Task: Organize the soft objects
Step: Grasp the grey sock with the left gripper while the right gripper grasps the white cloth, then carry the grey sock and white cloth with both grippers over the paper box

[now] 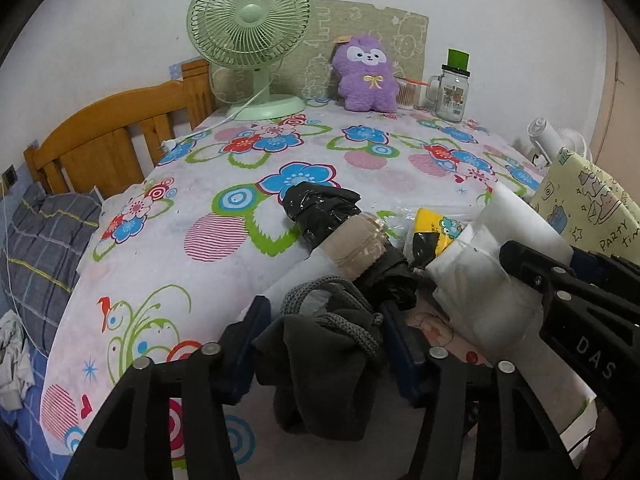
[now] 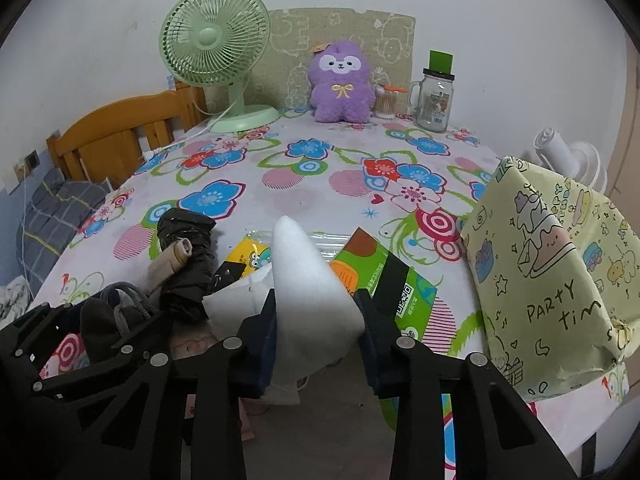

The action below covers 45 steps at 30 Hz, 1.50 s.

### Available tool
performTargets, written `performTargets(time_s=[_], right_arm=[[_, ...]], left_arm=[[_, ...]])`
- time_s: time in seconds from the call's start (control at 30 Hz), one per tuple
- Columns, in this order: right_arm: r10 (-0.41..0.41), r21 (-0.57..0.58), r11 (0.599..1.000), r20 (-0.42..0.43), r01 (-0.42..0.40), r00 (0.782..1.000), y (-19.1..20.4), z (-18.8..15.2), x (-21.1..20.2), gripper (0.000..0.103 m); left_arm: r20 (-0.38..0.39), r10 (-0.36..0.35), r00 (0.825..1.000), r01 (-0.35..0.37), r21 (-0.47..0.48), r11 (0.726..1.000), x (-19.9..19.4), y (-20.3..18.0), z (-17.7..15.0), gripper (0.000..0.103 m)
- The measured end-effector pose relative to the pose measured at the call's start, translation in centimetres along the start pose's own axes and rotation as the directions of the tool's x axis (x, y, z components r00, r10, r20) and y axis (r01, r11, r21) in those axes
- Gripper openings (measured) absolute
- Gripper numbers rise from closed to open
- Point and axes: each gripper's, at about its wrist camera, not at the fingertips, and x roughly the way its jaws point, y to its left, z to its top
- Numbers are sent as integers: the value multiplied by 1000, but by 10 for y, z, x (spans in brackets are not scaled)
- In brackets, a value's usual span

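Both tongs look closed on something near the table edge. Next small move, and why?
Probably lift both straight up a little. The left tongs pinch the dark grey cloth, the right tongs squeeze the white foam piece, and both items crowd the black bag roll.

My black left gripper [image 1: 324, 344] holds dark grey cloth [image 1: 320, 368]; my black right gripper [image 2: 318, 320], white foam [image 2: 308, 280]. Floral tablecloth [image 1: 192, 200], purple plush [image 1: 366, 76], green fan [image 1: 250, 16].
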Motion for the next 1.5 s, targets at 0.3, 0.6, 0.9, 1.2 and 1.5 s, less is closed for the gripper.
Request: performTargets(time_s=[0.3, 0.6, 0.9, 1.2, 1.5], right_arm=[[-4, 17, 1000, 37, 3, 999, -3, 2, -18, 34], [-8, 39, 999, 77, 5, 997, -11, 5, -37, 34], [-23, 57, 998, 89, 18, 996, -23, 15, -55, 34], [-38, 64, 997, 110, 31, 993, -34, 22, -75, 34], [-42, 51, 998, 134, 36, 990, -43, 32, -93, 34]], left_arm=[[32, -28, 999, 28, -5, 1000, -13, -2, 5, 44], [71, -49, 996, 48, 22, 999, -28, -18, 15, 43], [96, -63, 993, 58, 53, 997, -50, -35, 28, 43], [116, -71, 991, 61, 89, 994, -65, -53, 39, 43], [142, -84, 986, 68, 113, 991, -79, -71, 52, 43]])
